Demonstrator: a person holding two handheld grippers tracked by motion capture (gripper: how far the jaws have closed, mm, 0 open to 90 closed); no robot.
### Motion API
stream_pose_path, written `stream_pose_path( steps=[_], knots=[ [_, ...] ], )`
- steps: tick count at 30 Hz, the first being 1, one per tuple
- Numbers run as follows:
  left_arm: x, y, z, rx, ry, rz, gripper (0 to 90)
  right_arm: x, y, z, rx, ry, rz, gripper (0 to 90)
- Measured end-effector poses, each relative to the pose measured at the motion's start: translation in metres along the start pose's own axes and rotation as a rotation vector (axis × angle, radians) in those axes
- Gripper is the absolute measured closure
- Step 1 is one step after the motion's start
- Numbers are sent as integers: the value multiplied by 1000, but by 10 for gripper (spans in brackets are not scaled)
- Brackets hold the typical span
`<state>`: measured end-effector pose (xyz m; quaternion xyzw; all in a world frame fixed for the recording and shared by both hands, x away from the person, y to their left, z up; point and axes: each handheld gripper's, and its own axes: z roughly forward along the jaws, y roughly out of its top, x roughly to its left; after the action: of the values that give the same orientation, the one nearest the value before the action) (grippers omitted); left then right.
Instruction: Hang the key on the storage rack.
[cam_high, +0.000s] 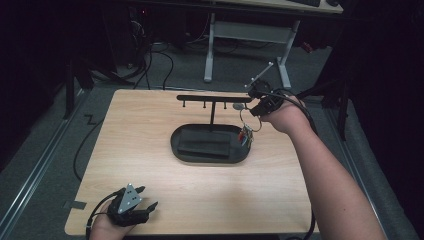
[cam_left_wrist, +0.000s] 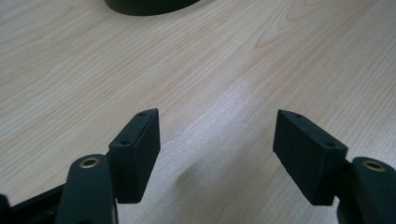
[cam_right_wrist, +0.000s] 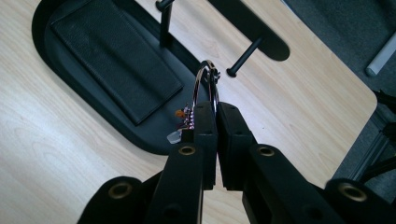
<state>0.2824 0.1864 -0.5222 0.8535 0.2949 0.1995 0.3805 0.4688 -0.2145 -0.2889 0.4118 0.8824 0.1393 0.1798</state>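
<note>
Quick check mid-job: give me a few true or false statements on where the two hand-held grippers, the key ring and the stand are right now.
1. The right hand-held gripper is shut on the key ring. True.
2. The key ring already hangs from a peg of the stand. False: it is held beside the end peg, not on it.
3. The left hand-held gripper grips a key. False: its jaws are open with bare table between them.
4. Small charms dangle from the ring over the oval tray. True.
5. The left hand-held gripper sits near the table's front edge. True.
</note>
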Motion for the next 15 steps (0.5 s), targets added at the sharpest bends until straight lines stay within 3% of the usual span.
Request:
stream_pose_path(
  steps=[15],
  knots=[
    [1, 1, 0, -4, -3, -2, 323, -10, 20, 7, -15, -9, 6, 876]
  ],
)
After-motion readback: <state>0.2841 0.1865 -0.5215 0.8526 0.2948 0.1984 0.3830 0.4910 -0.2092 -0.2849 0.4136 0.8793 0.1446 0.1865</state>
